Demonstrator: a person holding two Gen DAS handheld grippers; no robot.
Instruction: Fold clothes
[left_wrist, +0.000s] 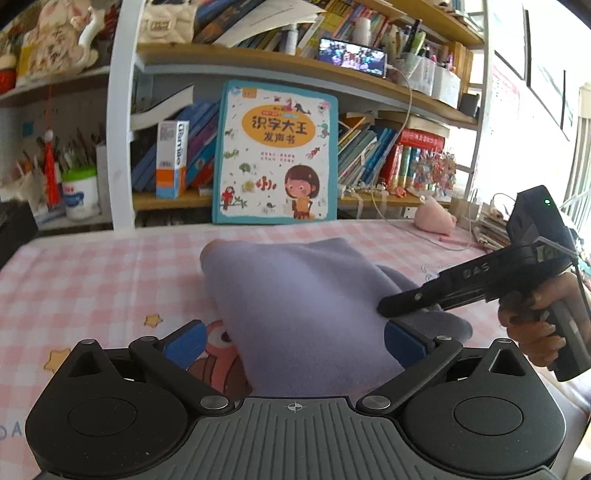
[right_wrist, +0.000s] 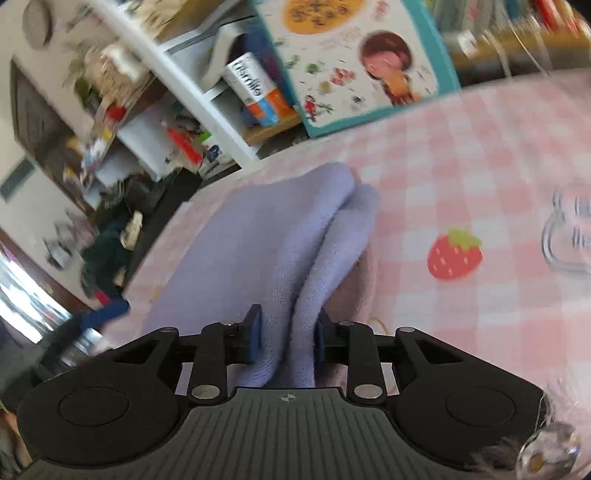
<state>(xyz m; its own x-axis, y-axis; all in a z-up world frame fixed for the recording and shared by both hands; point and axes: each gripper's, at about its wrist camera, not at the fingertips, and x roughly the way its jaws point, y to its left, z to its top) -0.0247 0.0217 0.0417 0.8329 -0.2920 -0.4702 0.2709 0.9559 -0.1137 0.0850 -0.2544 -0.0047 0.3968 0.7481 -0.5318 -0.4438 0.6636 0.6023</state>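
Right wrist view shows the right gripper (right_wrist: 286, 334) with blue pads pinching a bunched fold of the soft, fuzzy lavender garment (right_wrist: 280, 236), which stretches lengthwise toward the far edge of the pink-checked tablecloth (right_wrist: 461, 155), while the left gripper (left_wrist: 293, 343) gapes wide around it.

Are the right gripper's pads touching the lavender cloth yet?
Touching. The right wrist view shows both blue pads of the right gripper pressed against a bunched ridge of the lavender cloth, no gap on either side.
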